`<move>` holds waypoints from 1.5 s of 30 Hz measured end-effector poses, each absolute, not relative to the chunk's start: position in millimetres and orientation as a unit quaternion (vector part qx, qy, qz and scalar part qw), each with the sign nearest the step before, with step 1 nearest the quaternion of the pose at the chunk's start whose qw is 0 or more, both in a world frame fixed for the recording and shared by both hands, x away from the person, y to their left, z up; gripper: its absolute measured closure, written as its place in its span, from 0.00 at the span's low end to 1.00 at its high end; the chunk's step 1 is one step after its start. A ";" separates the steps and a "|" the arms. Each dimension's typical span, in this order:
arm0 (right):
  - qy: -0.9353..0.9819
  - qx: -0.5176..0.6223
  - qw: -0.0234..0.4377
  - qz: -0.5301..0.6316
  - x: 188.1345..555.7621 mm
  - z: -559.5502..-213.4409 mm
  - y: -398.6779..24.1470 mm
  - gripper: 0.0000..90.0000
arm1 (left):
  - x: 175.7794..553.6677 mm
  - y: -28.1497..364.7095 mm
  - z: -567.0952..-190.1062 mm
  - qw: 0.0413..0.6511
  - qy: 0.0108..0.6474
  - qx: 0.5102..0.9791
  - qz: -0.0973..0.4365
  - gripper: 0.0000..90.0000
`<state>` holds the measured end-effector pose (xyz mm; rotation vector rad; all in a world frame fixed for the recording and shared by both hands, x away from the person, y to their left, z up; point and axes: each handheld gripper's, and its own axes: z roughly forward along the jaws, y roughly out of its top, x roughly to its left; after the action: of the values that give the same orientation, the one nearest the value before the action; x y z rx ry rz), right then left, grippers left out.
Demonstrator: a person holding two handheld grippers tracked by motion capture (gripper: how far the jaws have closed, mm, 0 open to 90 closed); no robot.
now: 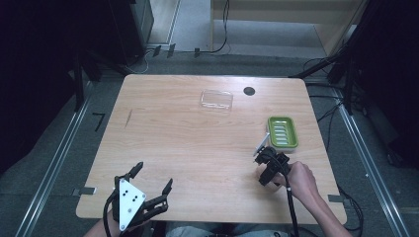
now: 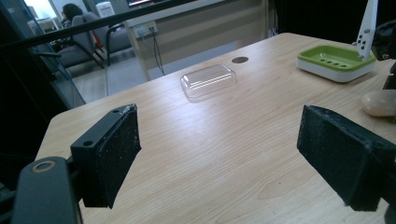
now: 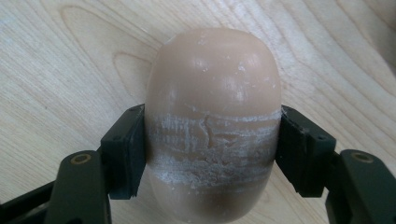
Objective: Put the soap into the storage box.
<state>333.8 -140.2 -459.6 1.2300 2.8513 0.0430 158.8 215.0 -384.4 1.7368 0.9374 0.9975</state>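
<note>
Right hand-held gripper [image 3: 212, 154]: pads clamped on the two sides of one beige oval soap bar [image 3: 212, 126], which lies on the pale wooden worktop [image 1: 188, 143].
Left hand-held gripper [image 1: 148, 185]: jaws spread wide, nothing between them, at the near left edge.
Nearby: one green soap dish on a white base [image 1: 282, 132], just beyond the right hand-held gripper (nothing lies between them).
Farther off: one clear plastic lid [image 1: 216, 100]; one dark round hole [image 1: 249, 91].
</note>
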 end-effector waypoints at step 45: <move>0.888 0.458 0.034 0.021 346.9 -436.9 -195.7 0.37 | 158.0 213.6 -384.6 0.448 0.373 0.703 0.407 0.15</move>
<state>346.9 -195.7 -436.9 1.4090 2.7301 0.0634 158.0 213.6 -384.6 1.7410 0.9232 1.0072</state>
